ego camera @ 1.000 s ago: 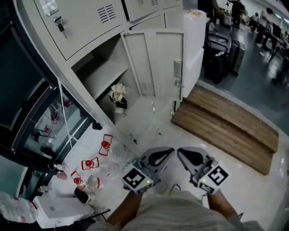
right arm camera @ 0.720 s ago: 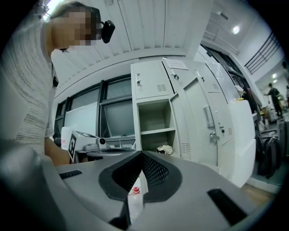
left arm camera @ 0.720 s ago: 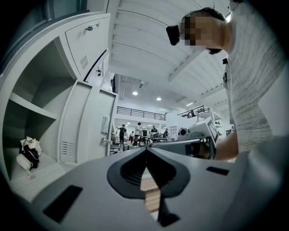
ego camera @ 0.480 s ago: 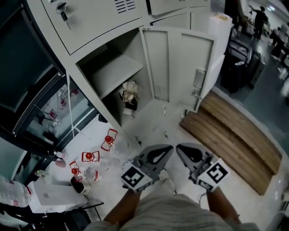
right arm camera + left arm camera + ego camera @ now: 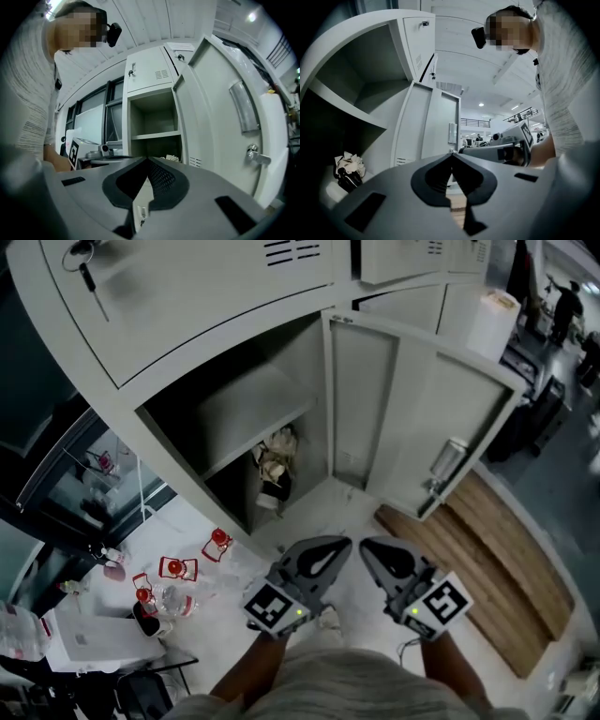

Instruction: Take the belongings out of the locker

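- Two tongs are held side by side, low in the head view. The left tongs (image 5: 339, 547) and the right tongs (image 5: 367, 547) both point at the open locker (image 5: 187, 362).
- In the left gripper view, the left tongs (image 5: 452, 153) are pinched shut at the tip, with nothing between them.
- In the right gripper view, the right tongs (image 5: 147, 159) are pinched shut too, and they hold nothing.
- Each pair of tongs has a cube with a black and white square pattern on it, one on the left (image 5: 272, 607) and one on the right (image 5: 441, 601). The patterns are shapes, not words.
- The locker door (image 5: 412, 427) is swung wide open to the right.
- Inside the locker is a shelf (image 5: 253, 413). It looks bare.
- The belongings (image 5: 275, 465) are a crumpled white and dark bundle. They sit at the bottom of the locker, under the shelf, near the back wall. The tongs are well apart from them.
- The left gripper view shows the same bundle (image 5: 348, 169) down low on the left.
- A key (image 5: 86, 268) hangs in the shut locker door above.
- On the floor to the left are little red and clear things (image 5: 178, 570) and a white box (image 5: 94, 641). Any print on the box is too small to read.
- A wooden board (image 5: 497, 577) lies on the floor to the right.
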The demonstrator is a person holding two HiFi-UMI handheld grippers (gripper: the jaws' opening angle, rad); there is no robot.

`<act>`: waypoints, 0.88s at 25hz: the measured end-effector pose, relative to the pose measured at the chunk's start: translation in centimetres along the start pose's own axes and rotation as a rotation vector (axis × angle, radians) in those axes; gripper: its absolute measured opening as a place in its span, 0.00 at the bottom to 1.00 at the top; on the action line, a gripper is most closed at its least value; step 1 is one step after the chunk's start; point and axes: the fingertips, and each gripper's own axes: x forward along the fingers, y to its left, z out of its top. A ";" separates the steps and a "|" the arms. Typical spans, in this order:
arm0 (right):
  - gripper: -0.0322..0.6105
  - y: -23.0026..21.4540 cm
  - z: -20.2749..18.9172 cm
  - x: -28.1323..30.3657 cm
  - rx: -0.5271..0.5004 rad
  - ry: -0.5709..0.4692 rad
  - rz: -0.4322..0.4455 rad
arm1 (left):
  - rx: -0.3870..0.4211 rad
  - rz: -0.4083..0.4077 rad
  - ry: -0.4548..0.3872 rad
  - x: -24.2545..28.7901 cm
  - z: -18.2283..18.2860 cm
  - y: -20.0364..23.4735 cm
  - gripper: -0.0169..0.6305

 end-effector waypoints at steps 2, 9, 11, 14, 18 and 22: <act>0.05 -1.0 -0.1 1.2 0.007 0.010 0.009 | 0.001 0.023 -0.009 0.5 0.2 1.5 0.03; 0.05 -3.1 0.6 5.1 -0.023 0.022 0.033 | 0.002 0.128 -0.014 0.8 0.8 6.5 0.03; 0.05 -3.7 1.1 5.9 -0.036 0.017 0.030 | 0.011 0.140 -0.003 1.1 0.7 7.5 0.03; 0.05 -4.4 1.6 6.8 -0.056 0.002 0.027 | 0.025 0.163 -0.012 1.4 0.7 8.7 0.03; 0.05 -4.9 1.3 7.5 -0.076 0.017 0.060 | 0.012 0.228 -0.009 1.3 0.7 9.5 0.03; 0.05 -5.5 1.1 8.2 -0.080 0.036 0.137 | 0.017 0.320 0.009 1.5 0.5 11.0 0.03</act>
